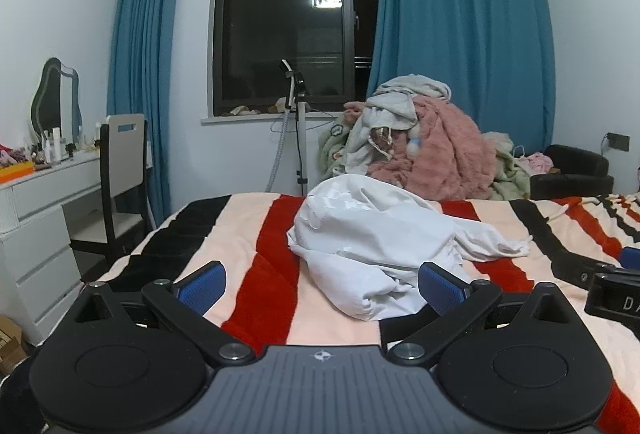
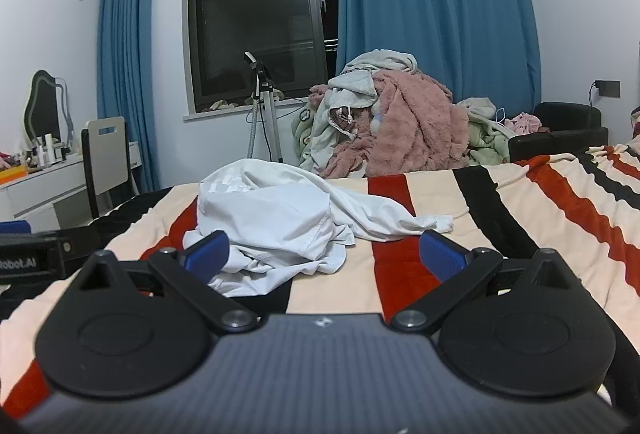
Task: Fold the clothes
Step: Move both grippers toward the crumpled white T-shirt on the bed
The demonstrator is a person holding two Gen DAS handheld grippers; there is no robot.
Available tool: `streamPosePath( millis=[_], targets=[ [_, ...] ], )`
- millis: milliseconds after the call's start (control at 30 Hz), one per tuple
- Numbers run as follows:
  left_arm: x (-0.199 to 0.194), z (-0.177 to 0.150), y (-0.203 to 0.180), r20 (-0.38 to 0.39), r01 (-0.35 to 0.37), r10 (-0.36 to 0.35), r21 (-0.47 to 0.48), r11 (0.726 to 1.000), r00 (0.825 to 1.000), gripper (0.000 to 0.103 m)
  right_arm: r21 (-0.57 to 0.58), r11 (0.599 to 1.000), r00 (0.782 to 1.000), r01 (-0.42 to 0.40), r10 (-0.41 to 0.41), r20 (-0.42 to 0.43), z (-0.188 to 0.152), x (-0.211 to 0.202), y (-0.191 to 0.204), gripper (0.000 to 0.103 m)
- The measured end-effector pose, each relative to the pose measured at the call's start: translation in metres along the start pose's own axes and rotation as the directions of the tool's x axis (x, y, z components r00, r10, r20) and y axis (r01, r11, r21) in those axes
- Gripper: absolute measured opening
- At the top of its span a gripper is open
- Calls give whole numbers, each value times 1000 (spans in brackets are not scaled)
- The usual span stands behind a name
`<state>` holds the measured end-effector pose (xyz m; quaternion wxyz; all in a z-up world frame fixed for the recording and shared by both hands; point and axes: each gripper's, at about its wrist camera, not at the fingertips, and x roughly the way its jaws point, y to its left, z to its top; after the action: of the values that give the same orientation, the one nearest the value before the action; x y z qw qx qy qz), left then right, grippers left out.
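we see the white garment [image 1: 372, 246] crumpled in a heap on the striped bed [image 1: 248, 250], nothing folded yet, so the whole fold is left. left gripper [image 1: 322, 284] and right gripper [image 2: 324, 254] both hover just short of it, fingers spread wide, holding nothing. sleeves and collar are buried in the bunching; we can't tell the garment type. clothes pile [image 1: 416, 138] behind waits untouched.

Home bedroom, night. Striped bed [image 1: 256, 234], blue curtains [image 1: 460, 34] at a dark window [image 1: 280, 26]. Vanity surface [image 1: 60, 170] with mirror [image 1: 56, 98]; heaped laundry [image 1: 432, 146] beyond.
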<state>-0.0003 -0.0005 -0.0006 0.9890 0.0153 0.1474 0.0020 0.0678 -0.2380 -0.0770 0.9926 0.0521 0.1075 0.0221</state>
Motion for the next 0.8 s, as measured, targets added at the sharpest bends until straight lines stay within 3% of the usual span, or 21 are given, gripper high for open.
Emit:
streamPosePath(
  millis=[800],
  targets=[
    [-4, -3, -2, 13, -2, 2, 12, 1000, 1000, 102, 17, 1000, 1000, 12, -12, 1, 0, 1, -4, 103]
  ],
)
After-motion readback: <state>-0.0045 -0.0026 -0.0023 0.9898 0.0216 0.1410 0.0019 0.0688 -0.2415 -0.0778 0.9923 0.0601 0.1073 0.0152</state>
